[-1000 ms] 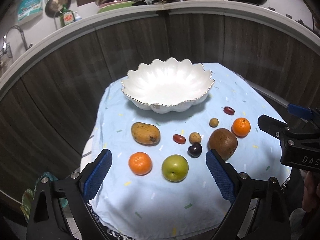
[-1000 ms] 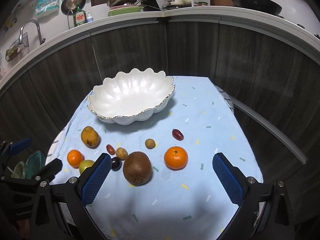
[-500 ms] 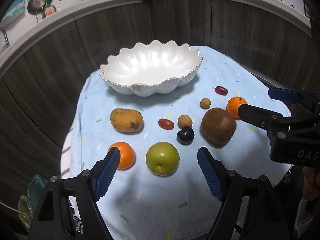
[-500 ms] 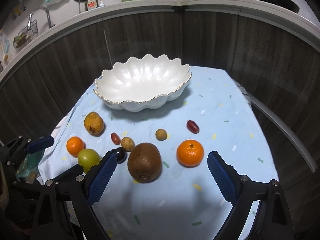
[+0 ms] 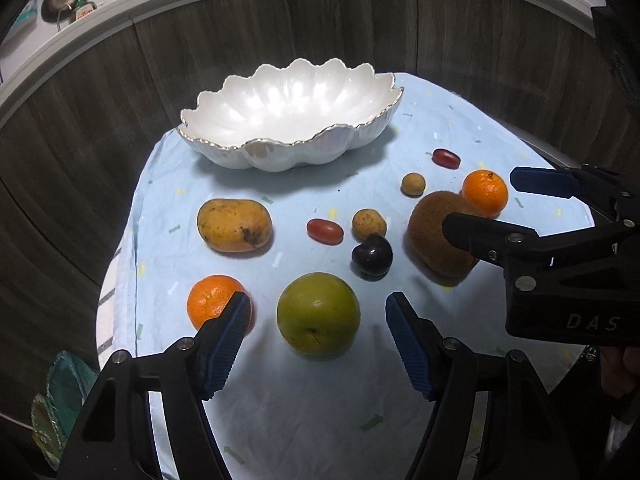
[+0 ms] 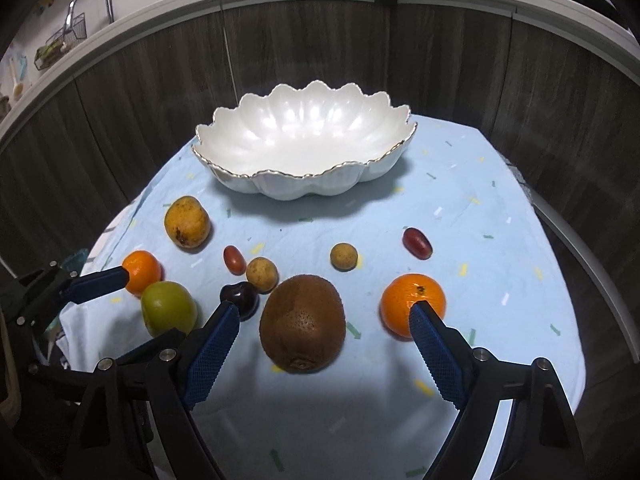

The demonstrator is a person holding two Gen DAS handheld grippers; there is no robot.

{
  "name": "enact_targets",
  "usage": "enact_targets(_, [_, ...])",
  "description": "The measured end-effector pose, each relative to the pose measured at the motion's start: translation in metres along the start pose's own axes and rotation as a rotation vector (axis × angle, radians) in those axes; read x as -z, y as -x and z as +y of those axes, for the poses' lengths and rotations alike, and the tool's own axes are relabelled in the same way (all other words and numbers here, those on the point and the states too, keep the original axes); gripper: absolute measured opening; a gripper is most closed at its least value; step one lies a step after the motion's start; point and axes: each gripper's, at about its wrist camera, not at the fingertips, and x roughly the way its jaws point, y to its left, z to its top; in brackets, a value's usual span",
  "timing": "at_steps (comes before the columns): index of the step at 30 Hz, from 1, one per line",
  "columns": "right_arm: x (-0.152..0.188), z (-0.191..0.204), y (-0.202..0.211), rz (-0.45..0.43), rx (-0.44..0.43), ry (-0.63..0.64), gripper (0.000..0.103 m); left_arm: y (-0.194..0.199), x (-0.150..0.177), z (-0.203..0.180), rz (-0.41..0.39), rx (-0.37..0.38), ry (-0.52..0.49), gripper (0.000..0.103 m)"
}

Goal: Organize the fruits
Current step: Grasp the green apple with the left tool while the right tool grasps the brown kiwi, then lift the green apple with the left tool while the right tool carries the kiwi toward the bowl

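At lower centre of the left wrist view, the green apple [image 5: 318, 314] was framed by the left gripper [image 5: 318, 340], its jaws closing, not yet touching. In the right wrist view, the kiwi [image 6: 303, 322], long axis running away, was framed likewise by the right gripper [image 6: 322, 354]. Both were angled downward; the bowl [image 6: 224, 136] lay beyond.

Our right tongs [image 6: 322, 322] are closing astride the kiwi [image 6: 303, 322] without touching it, on the table [image 6: 500, 272]; an orange [image 6: 412, 300] lies beside it, the white bowl [image 6: 304, 152] beyond.
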Motion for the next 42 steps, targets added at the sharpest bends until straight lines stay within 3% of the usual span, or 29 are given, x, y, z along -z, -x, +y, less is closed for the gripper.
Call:
enact_targets(5, [0.002, 0.003, -0.015, 0.032, -0.003, 0.009, 0.087, -0.012, 0.002, 0.003, 0.021, 0.015, 0.012, 0.066])
enact_targets(17, [0.005, 0.008, -0.04, 0.1, -0.022, 0.023, 0.076, -0.032, 0.008, 0.009, 0.061, 0.045, 0.045, 0.056])
enact_targets(21, [0.005, 0.01, -0.049, 0.121, -0.032, 0.031, 0.067, -0.035, 0.008, 0.011, 0.058, 0.061, 0.062, 0.055])
enact_targets(23, [0.006, 0.01, -0.053, 0.135, -0.039, 0.027, 0.058, -0.035, 0.009, 0.011, 0.055, 0.077, 0.065, 0.048])
enact_targets(25, [0.006, 0.01, -0.053, 0.131, -0.034, 0.025, 0.055, -0.034, 0.009, 0.011, 0.054, 0.08, 0.063, 0.047])
enact_targets(33, [0.008, 0.009, -0.049, 0.123, -0.037, 0.002, 0.054, -0.03, 0.009, 0.014, 0.054, 0.07, 0.079, 0.047])
enact_targets(42, [0.003, 0.008, -0.026, 0.073, -0.023, -0.007, 0.054, -0.011, 0.004, 0.018, -0.003, 0.039, 0.098, 0.047])
